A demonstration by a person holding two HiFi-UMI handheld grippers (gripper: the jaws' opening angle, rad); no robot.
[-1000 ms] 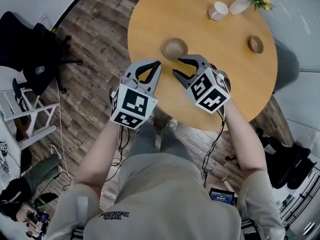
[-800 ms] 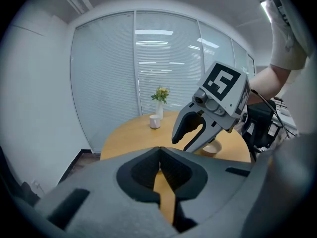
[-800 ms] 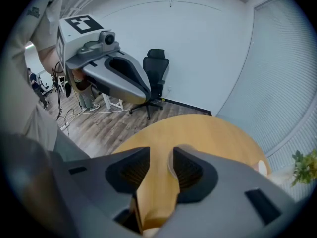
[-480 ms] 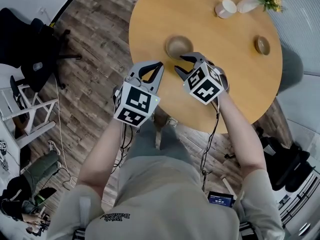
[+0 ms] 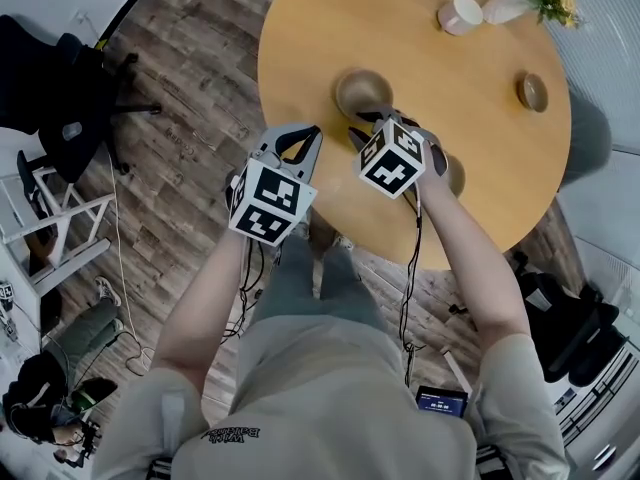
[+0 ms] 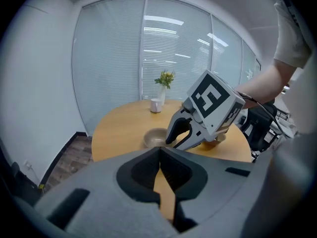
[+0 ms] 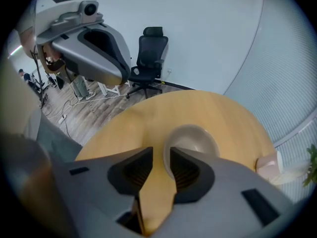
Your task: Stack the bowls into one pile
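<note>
A beige bowl (image 5: 363,90) sits on the round wooden table (image 5: 470,118). My right gripper (image 5: 365,125) hangs over its near rim. In the right gripper view the bowl (image 7: 193,135) lies just beyond the right gripper (image 7: 159,155). Its jaws have just been closing and the bowl's left rim shows in the narrow gap, with no pad seen pressing on it. A small brown bowl (image 5: 533,90) stands at the far right. Another bowl (image 5: 455,175) peeks out beside my right wrist. My left gripper (image 5: 312,130) hovers off the table's near edge, tips together and empty.
A pink cup (image 5: 460,14) and a white vase with flowers (image 5: 520,3) stand at the table's far side. A black office chair (image 5: 70,98) and a white rack (image 5: 50,218) stand on the wood floor to the left.
Both grippers have sunk toward the table. The right one has moved onto the beige bowl's near rim and its jaws have narrowed. The left one stays shut.
</note>
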